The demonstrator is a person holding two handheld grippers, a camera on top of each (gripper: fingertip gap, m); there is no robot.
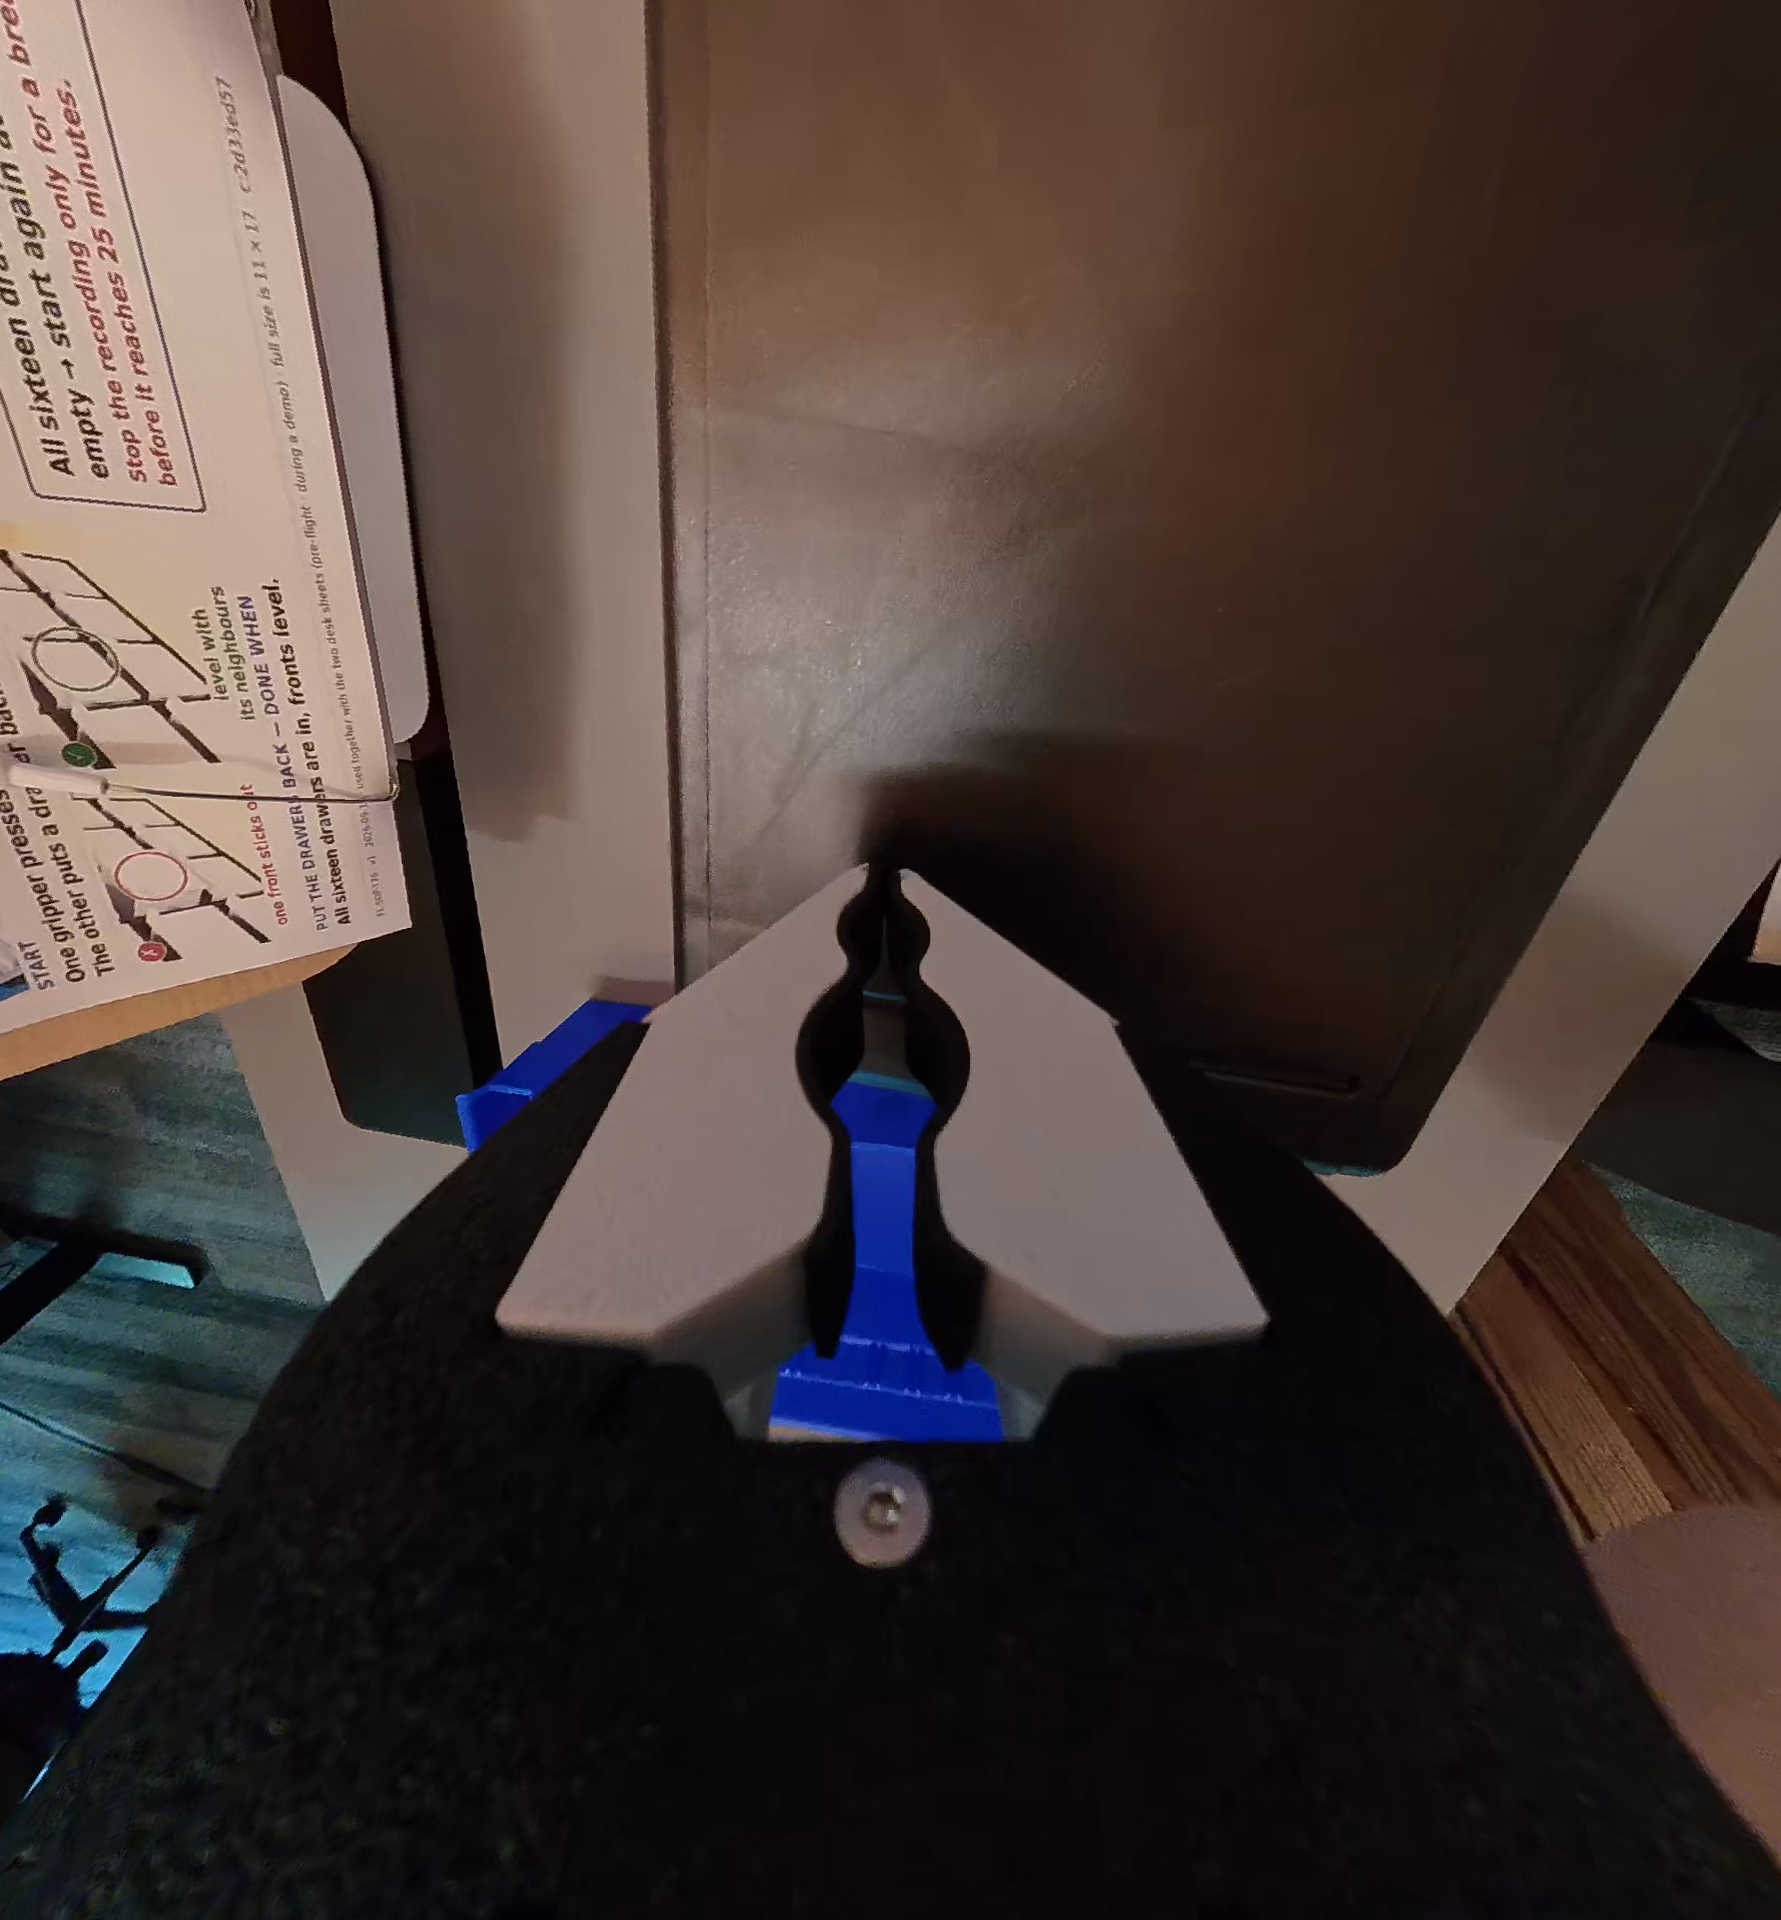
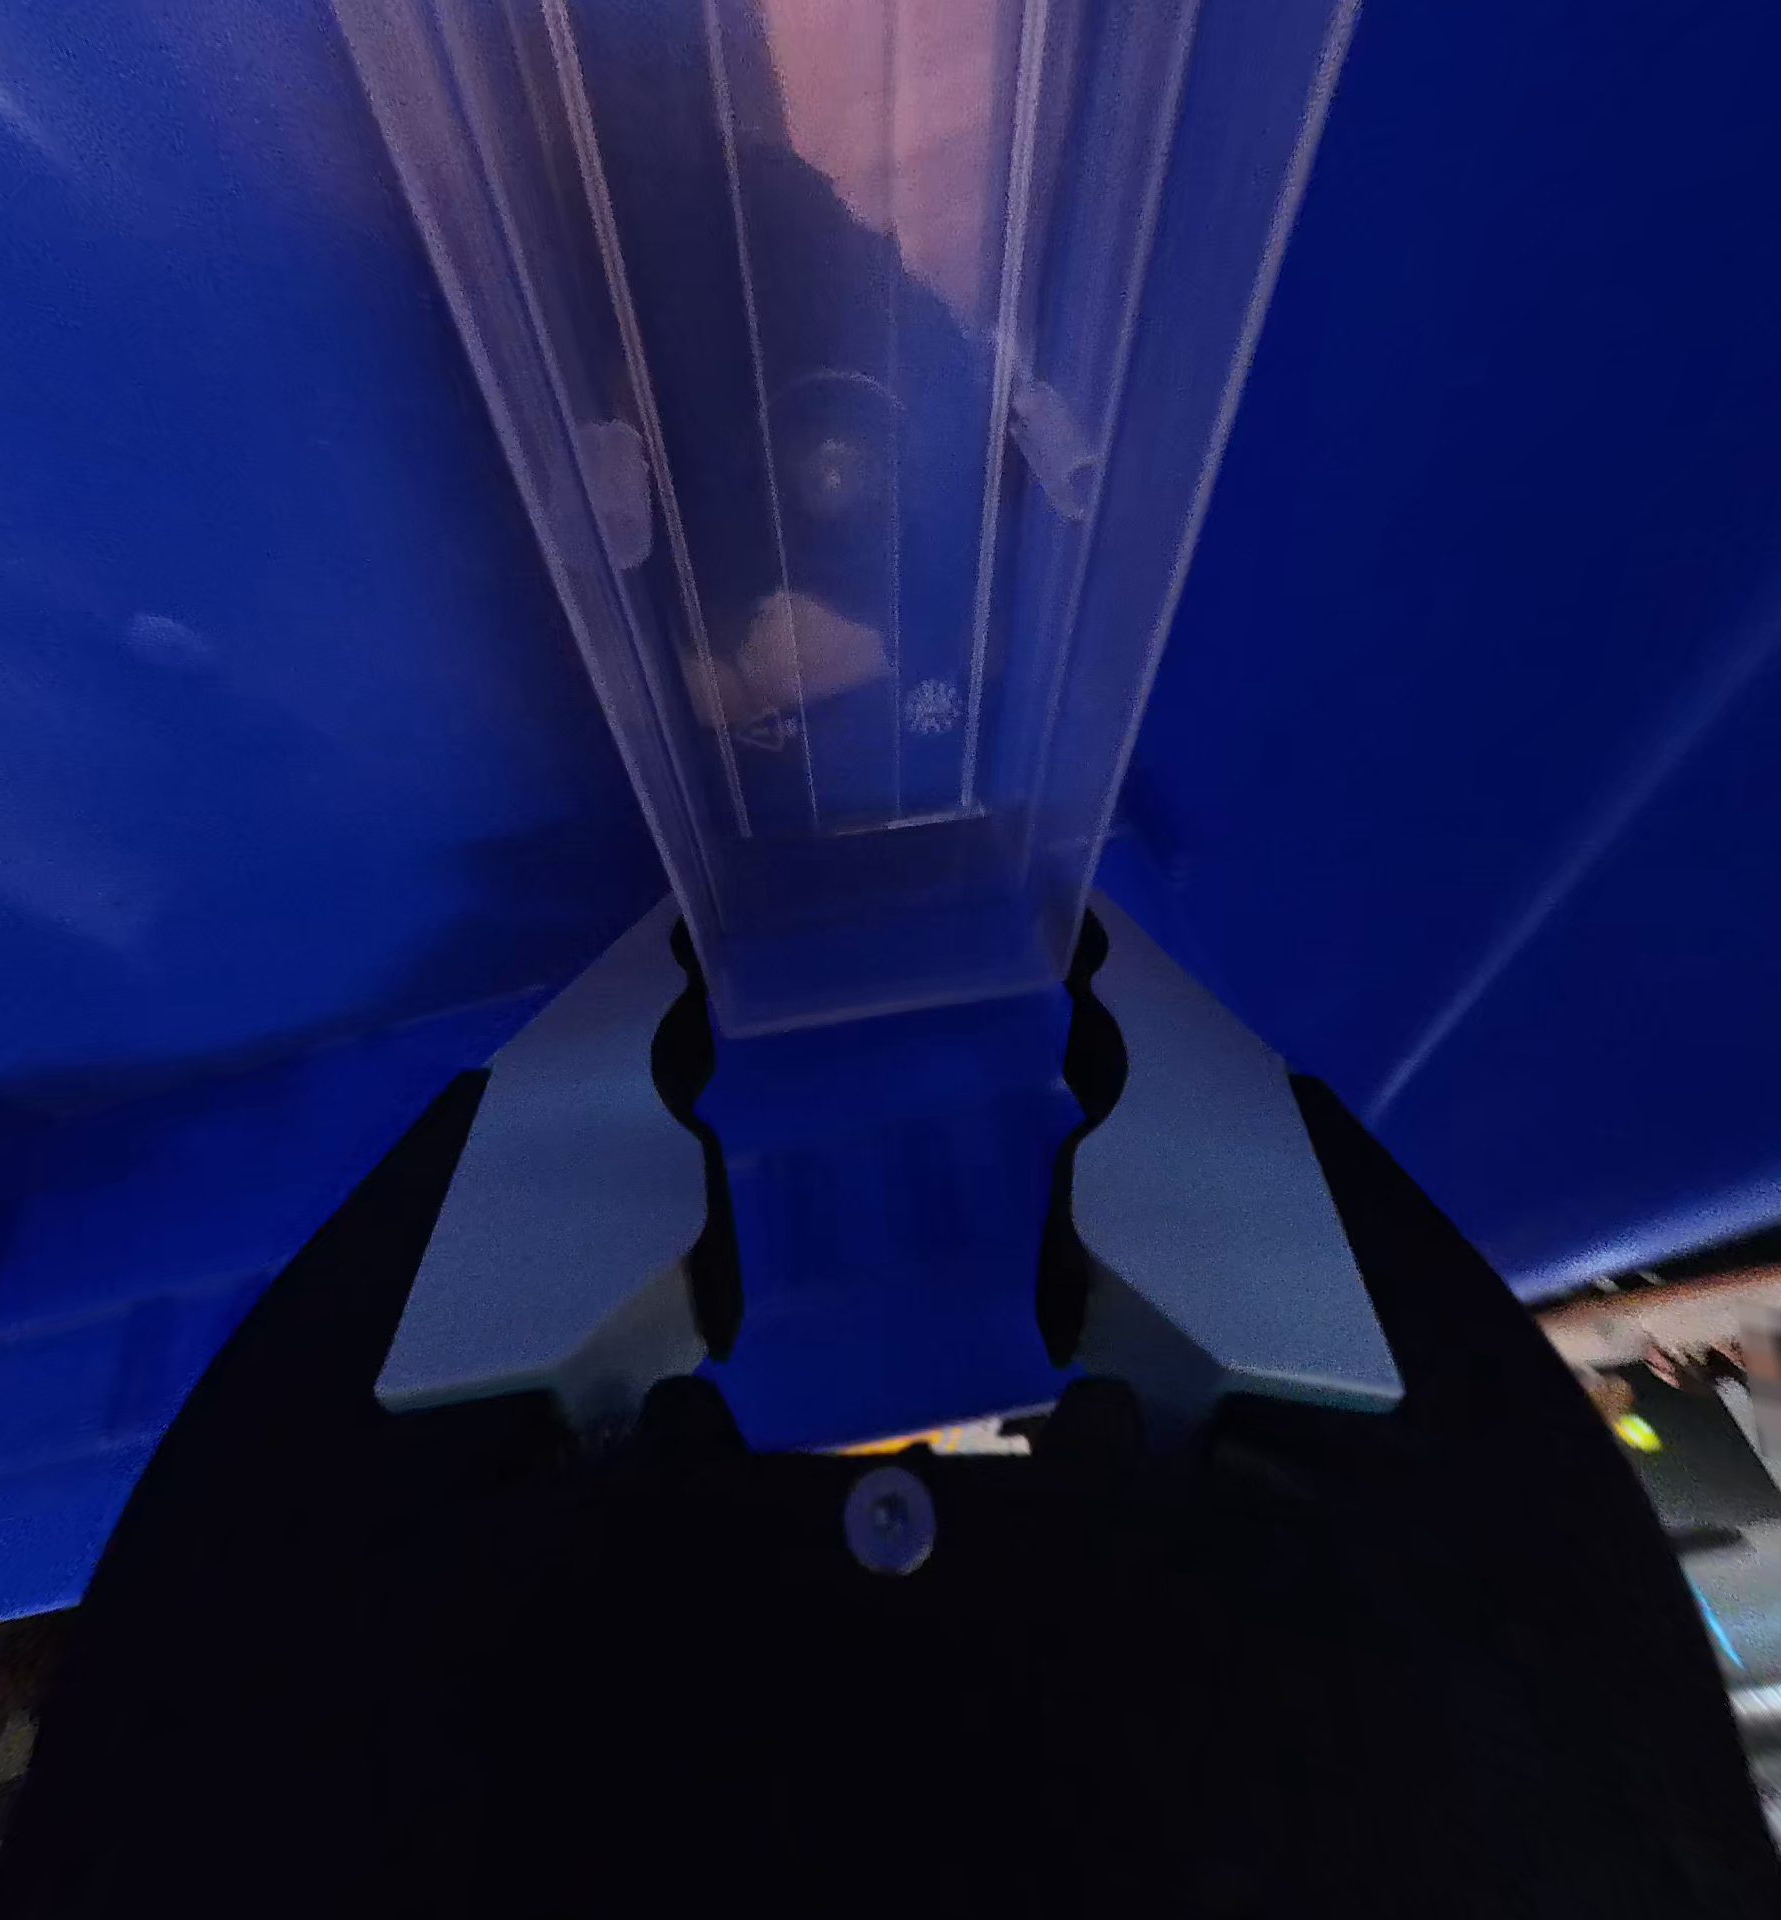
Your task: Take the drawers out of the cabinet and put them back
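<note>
In the left wrist view my left gripper (image 1: 884,883) is shut, its grey fingertips (image 1: 761,1091) touching, with nothing seen between them. It sits over the top of the blue cabinet (image 1: 543,1060), whose blue plastic shows through the gap between the fingers. In the right wrist view my right gripper (image 2: 884,940) is shut on the sides of a clear plastic drawer (image 2: 865,623) near its close end. The drawer runs away from the camera. The cabinet's blue surfaces (image 2: 242,520) fill the view to both sides of it. Whether the drawer sits in a slot I cannot tell.
A dark panel (image 1: 1177,520) stands right behind the cabinet, beside a white upright (image 1: 512,416). A printed instruction sheet (image 1: 138,520) lies on a wooden desk edge at the left. Carpet and a black chair base (image 1: 34,1662) are below left. Wood boards (image 1: 1592,1403) are at the right.
</note>
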